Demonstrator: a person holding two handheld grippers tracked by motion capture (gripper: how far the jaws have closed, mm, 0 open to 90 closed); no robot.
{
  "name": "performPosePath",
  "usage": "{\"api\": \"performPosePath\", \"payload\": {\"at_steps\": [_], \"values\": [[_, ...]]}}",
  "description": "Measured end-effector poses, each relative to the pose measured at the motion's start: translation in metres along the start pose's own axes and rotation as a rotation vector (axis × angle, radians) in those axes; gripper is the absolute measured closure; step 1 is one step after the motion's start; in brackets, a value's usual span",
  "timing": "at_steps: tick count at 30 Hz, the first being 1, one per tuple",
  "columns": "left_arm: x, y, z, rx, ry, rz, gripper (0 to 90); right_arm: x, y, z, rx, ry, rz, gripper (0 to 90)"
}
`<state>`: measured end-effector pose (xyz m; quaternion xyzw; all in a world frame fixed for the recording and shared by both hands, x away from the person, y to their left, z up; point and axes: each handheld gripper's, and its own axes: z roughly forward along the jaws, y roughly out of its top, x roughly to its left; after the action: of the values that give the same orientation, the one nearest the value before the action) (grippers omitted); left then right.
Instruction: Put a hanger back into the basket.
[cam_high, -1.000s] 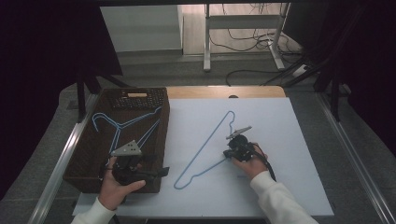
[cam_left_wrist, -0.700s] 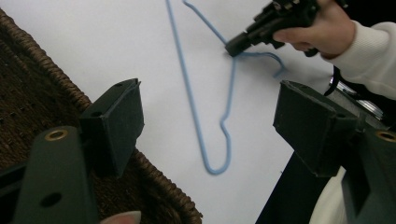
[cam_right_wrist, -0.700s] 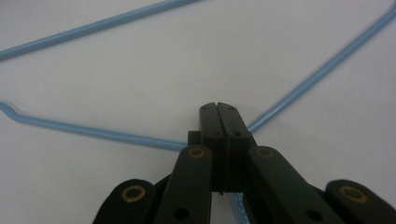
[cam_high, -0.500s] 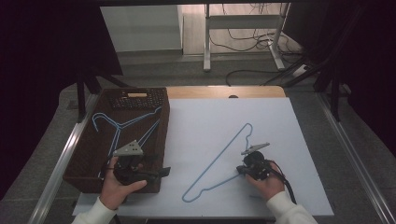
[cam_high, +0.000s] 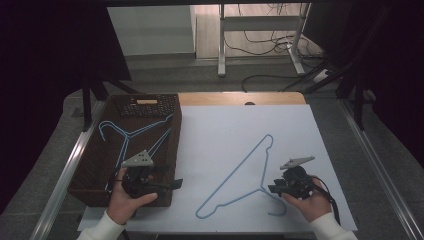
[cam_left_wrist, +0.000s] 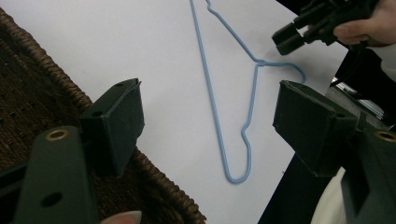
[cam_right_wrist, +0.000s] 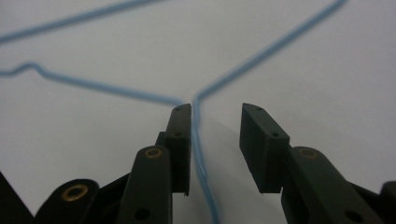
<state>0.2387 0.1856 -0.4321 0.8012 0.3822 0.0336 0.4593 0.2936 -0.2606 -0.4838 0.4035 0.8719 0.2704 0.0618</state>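
A blue wire hanger (cam_high: 235, 172) lies flat on the white sheet (cam_high: 220, 130), its hook toward the near right. My right gripper (cam_high: 272, 189) sits low at the hanger's neck. Its jaws have just been opening and now stand apart. In the right gripper view the wire (cam_right_wrist: 198, 140) runs between them, close along the left pad, and is not pinched by the right gripper (cam_right_wrist: 217, 112). My left gripper (cam_high: 172, 186) hovers over the basket's near right corner, open and empty. In the left gripper view, the left gripper (cam_left_wrist: 210, 91) looks toward the hanger (cam_left_wrist: 212, 100) and the right gripper (cam_left_wrist: 299, 32).
A dark wicker basket (cam_high: 85, 170) stands at the left with a second blue hanger (cam_high: 127, 135) in it and a dark flat item (cam_high: 147, 104) at its far end. Metal rails (cam_high: 380, 165) flank the table. A stand and cables (cam_high: 260, 75) lie behind.
My right hand has drawn the hanger toward the near right of the sheet, and its jaws have come open off the wire. The left hand has stayed put.
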Motion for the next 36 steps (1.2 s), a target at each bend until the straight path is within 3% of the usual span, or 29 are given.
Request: {"api": "performPosePath", "payload": {"at_steps": [9,13,17,20,27,36], "values": [[-0.005,0.004,0.004,0.004,-0.01,0.015,24.0,0.005,-0.017,0.005,0.094,0.0,-0.055,64.2],[-0.005,0.003,0.005,0.005,-0.011,0.016,24.0,0.009,-0.015,0.009,0.131,-0.04,-0.103,72.9],[-0.006,0.003,0.005,0.005,-0.008,0.017,24.0,0.017,-0.008,0.011,0.192,-0.077,-0.188,82.5],[-0.006,0.003,0.005,0.007,-0.008,0.017,24.1,0.022,-0.005,0.013,0.221,-0.09,-0.213,85.4],[-0.014,0.004,0.011,0.019,-0.02,0.041,24.3,0.014,-0.005,0.01,0.209,-0.012,-0.175,87.2],[-0.041,0.017,0.037,0.073,-0.058,0.115,25.2,0.019,0.002,0.004,0.198,0.002,-0.191,87.4]]}}
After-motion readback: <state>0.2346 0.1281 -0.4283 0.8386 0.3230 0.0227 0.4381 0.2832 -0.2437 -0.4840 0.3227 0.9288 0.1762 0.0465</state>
